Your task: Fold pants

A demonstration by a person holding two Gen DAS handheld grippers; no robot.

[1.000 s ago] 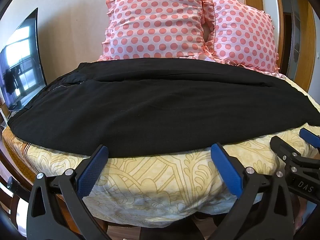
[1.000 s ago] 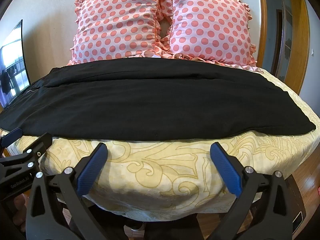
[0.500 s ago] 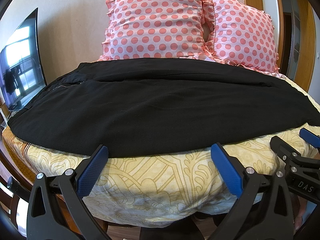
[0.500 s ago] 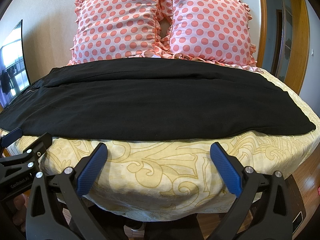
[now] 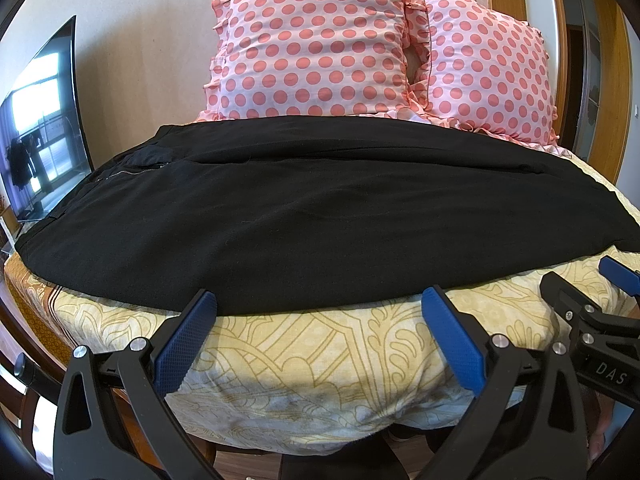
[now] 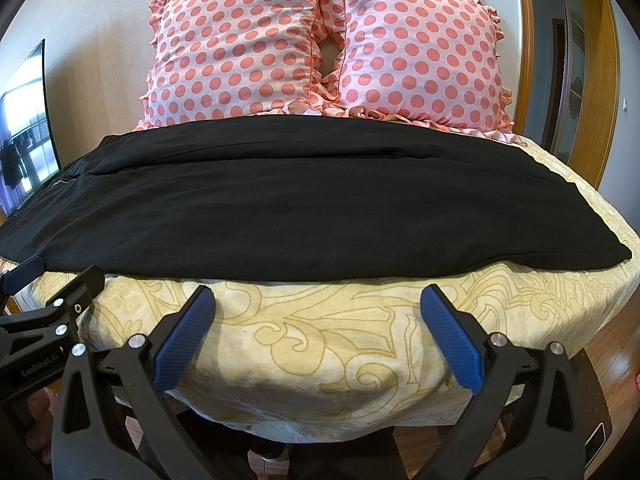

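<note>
Black pants (image 5: 320,216) lie flat across the bed, waist and zipper at the left, leg ends at the right; they also show in the right wrist view (image 6: 312,208). My left gripper (image 5: 320,304) is open and empty, just short of the pants' near edge. My right gripper (image 6: 316,300) is open and empty, over the yellow bedspread in front of the pants' near edge. The right gripper shows at the right edge of the left wrist view (image 5: 592,312). The left gripper shows at the left edge of the right wrist view (image 6: 48,296).
The bed has a yellow patterned bedspread (image 5: 320,352) with its front edge close below the grippers. Two pink polka-dot pillows (image 6: 320,44) stand against the wall behind the pants. A dark screen (image 5: 40,128) stands at the left. A wooden door frame (image 6: 600,80) is at the right.
</note>
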